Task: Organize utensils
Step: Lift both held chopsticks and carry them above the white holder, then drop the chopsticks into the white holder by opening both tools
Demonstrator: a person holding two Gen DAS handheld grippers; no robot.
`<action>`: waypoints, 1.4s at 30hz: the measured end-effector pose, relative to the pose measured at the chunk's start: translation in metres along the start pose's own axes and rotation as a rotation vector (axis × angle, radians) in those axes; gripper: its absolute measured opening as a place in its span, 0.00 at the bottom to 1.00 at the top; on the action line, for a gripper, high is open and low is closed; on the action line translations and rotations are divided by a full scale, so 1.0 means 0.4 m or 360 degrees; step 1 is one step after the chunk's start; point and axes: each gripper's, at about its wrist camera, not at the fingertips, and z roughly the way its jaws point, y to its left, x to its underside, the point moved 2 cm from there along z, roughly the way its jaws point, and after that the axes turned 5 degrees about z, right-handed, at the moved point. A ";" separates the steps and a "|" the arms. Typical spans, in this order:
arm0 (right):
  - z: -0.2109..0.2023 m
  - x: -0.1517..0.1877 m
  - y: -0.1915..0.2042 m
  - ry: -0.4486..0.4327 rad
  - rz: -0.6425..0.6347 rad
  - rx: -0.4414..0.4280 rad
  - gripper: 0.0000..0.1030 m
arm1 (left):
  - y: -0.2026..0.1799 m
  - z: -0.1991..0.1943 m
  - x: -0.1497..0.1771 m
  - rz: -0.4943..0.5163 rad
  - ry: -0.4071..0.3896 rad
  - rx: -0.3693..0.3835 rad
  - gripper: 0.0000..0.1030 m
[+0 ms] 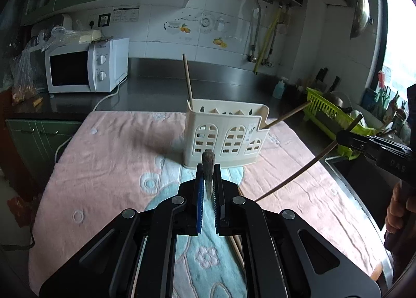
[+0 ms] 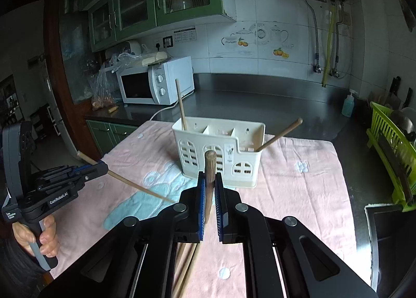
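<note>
A cream utensil holder point(image 1: 225, 139) point(image 2: 221, 154) stands on the pink towel. One wooden chopstick point(image 1: 187, 79) point(image 2: 180, 105) stands in its left compartment and another point(image 1: 288, 115) point(image 2: 279, 135) leans out of its right one. My left gripper point(image 1: 208, 167) point(image 2: 104, 167) is shut on a wooden chopstick point(image 1: 208, 161) point(image 2: 135, 186), held above the towel in front of the holder. My right gripper point(image 2: 210, 175) point(image 1: 343, 139) is shut on another chopstick point(image 2: 210, 167) point(image 1: 293, 178). More chopsticks point(image 2: 187, 264) point(image 1: 238, 248) lie on the towel below the grippers.
The pink towel point(image 1: 109, 157) point(image 2: 299, 194) covers a dark counter. A white microwave point(image 1: 85, 66) point(image 2: 156, 82) stands at the back left. A green dish rack point(image 1: 330, 115) point(image 2: 390, 157) and a blue soap bottle point(image 2: 348, 104) are at the right, by a sink.
</note>
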 end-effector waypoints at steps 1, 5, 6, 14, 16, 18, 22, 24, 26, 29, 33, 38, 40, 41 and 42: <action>-0.002 -0.015 -0.004 -0.0001 -0.0010 0.0001 0.07 | -0.001 0.000 -0.017 0.0012 -0.0010 -0.0004 0.05; -0.015 -0.099 -0.022 -0.0020 -0.0033 0.0001 0.07 | -0.014 -0.009 -0.097 0.0056 -0.0073 -0.0004 0.05; -0.019 -0.118 -0.027 -0.0025 -0.0035 0.0001 0.07 | -0.016 -0.011 -0.118 0.0059 -0.0089 -0.0006 0.05; -0.039 -0.262 -0.061 -0.0122 -0.0060 0.0055 0.07 | -0.043 -0.042 -0.304 0.0106 -0.0291 -0.0032 0.05; -0.037 -0.289 -0.068 -0.0149 -0.0061 0.0072 0.07 | -0.046 -0.045 -0.350 0.0110 -0.0348 -0.0050 0.05; -0.026 -0.308 -0.075 -0.0159 -0.0060 0.0082 0.07 | -0.045 -0.042 -0.396 0.0106 -0.0404 -0.0071 0.05; 0.018 -0.331 -0.087 -0.0157 -0.0086 0.0121 0.07 | -0.042 -0.011 -0.461 0.0094 -0.0470 -0.0106 0.05; 0.051 -0.333 -0.098 -0.0138 -0.0070 0.0115 0.07 | -0.033 0.018 -0.482 0.0083 -0.0476 -0.0135 0.05; 0.078 -0.332 -0.108 -0.0129 -0.0068 0.0117 0.07 | -0.024 0.049 -0.493 0.0081 -0.0485 -0.0165 0.05; 0.117 -0.325 -0.123 -0.0098 -0.0062 0.0114 0.07 | -0.009 0.097 -0.494 0.0057 -0.0486 -0.0192 0.05; 0.161 -0.311 -0.138 -0.0049 -0.0056 0.0114 0.07 | 0.019 0.163 -0.487 0.0001 -0.0434 -0.0189 0.05; 0.204 -0.292 -0.146 -0.0002 -0.0047 0.0109 0.07 | 0.037 0.235 -0.461 -0.0017 -0.0344 -0.0193 0.05; 0.215 -0.284 -0.146 0.0009 -0.0046 0.0109 0.07 | 0.041 0.255 -0.450 -0.0014 -0.0302 -0.0200 0.05; 0.218 -0.280 -0.147 0.0011 -0.0044 0.0110 0.07 | 0.043 0.263 -0.446 -0.0013 -0.0287 -0.0195 0.06; 0.221 -0.278 -0.149 0.0015 -0.0037 0.0109 0.07 | 0.044 0.269 -0.442 -0.0013 -0.0270 -0.0192 0.06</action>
